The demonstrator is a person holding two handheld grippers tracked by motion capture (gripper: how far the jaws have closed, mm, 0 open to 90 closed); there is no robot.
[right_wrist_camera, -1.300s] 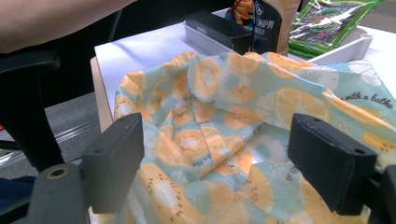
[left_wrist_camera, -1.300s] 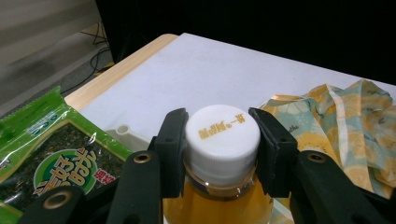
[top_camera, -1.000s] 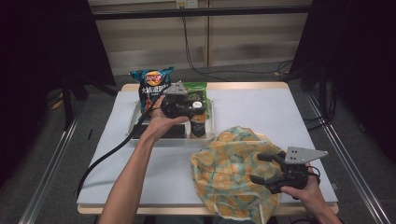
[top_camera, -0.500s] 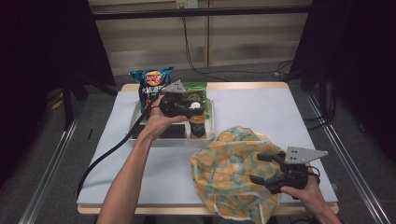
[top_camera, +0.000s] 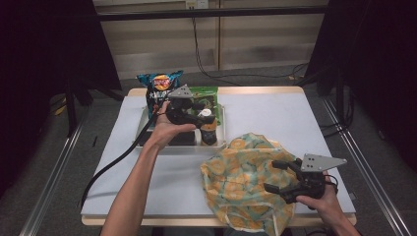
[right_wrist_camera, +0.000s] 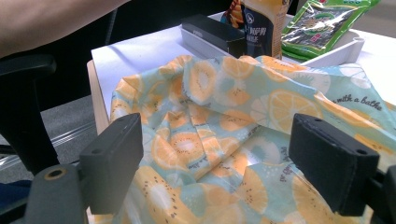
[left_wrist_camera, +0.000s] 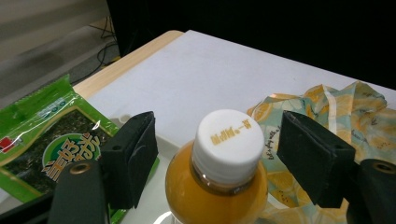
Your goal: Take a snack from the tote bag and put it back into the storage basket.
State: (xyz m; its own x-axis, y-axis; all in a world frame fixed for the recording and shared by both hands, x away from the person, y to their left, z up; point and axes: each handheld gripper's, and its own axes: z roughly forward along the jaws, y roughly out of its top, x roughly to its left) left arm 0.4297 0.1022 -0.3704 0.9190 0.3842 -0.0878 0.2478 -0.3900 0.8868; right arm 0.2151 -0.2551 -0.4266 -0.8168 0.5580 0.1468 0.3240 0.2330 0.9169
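**Left gripper spread around the juice bottle's cap**

At centre frame in the high view, the left gripper hangs over the white plastic tray, jaws wide apart on either side of the orange juice bottle with a white screw cap, touching neither side. The bottle stands upright at the tray's near right corner, beside the green seaweed packet. At lower right, the right gripper hovers wide open over the crumpled fruit-print cloth bag, gripping nothing.
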